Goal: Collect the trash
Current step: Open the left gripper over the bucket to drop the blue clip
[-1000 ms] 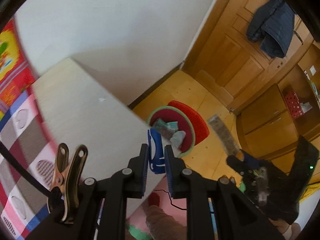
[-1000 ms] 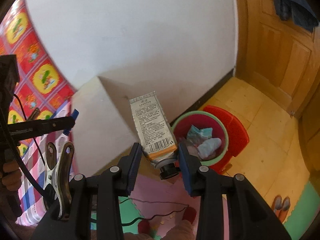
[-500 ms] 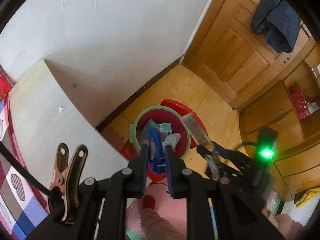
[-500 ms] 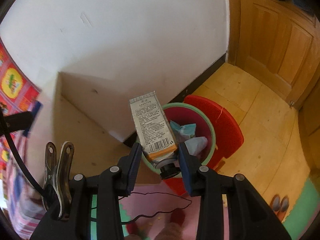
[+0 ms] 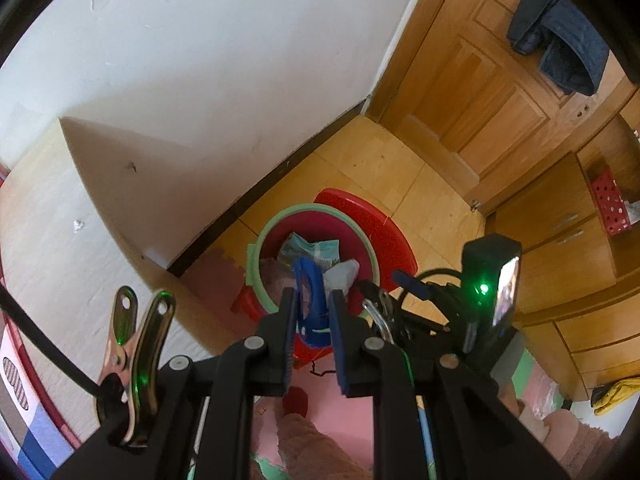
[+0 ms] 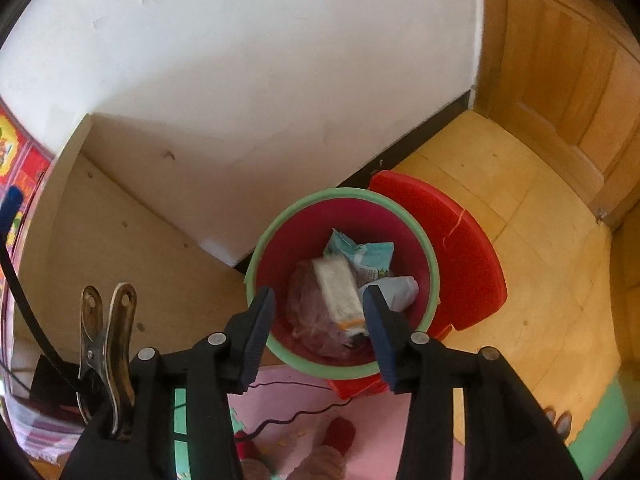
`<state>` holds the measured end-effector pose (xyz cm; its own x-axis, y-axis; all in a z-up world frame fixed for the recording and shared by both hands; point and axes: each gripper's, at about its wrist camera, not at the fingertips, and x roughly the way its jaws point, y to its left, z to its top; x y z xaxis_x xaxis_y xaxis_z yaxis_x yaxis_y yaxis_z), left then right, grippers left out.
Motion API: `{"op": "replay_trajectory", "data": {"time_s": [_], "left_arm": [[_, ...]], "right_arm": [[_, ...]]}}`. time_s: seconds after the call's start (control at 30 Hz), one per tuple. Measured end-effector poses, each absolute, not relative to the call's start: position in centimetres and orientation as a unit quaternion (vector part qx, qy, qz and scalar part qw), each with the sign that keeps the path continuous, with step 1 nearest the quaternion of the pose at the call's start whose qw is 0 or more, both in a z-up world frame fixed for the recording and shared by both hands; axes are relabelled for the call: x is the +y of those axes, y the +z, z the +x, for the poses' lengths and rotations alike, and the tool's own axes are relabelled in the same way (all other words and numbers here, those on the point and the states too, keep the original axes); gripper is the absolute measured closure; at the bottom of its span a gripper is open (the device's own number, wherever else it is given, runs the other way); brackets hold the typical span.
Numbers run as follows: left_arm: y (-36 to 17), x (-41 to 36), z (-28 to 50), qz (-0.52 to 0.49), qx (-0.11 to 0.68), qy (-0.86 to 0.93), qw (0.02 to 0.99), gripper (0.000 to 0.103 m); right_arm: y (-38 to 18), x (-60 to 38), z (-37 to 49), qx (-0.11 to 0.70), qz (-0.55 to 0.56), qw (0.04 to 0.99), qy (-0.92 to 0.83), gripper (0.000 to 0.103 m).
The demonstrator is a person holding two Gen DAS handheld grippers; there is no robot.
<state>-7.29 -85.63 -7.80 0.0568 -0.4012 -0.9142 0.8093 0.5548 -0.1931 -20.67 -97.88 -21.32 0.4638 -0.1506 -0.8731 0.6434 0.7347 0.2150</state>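
Right wrist view first, and closest in, the right gripper has its jaws spreading apart, pads clear of the white tube, which shows blurred in the gap between them, cap end nearest, over the mouth of the red bin; whether it has landed on the heap or hangs just above it is hard to say through the blur. Under it lies a crumpled pinkish plastic bag, then a teal-and-white wrapper and a pale scrunched packet towards the far side. The bin's green rim circles all of it, and a red lid leans at its far right edge on the wooden floor. Switching to the left wrist view, the left gripper is clamped tight on a blue plastic piece with a looped top, held upright above the near rim of the same bin. Just to its right sits the other tool, green light glowing. A pale tabletop runs along the left, a white wall rises behind, and further off a wooden door carries a dark jacket hanging near its top.
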Motion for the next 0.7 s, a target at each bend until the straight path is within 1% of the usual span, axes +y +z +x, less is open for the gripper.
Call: {"op": "replay_trajectory", "data": {"time_s": [0.4,0.7], "left_arm": [[-10.0,-89.6,-8.5,0.206,0.539,-0.457,0.677,0.086],[-12.3,-93.4,-9.0,0.226,0.525,-0.482,0.664,0.086]], "right_arm": [[-19.0,-96.3,-23.8,0.456,0.229,0.82,-0.259,0.056],[-19.1,-96.3,-25.7,0.455,0.238,0.814,-0.272,0.056]]}}
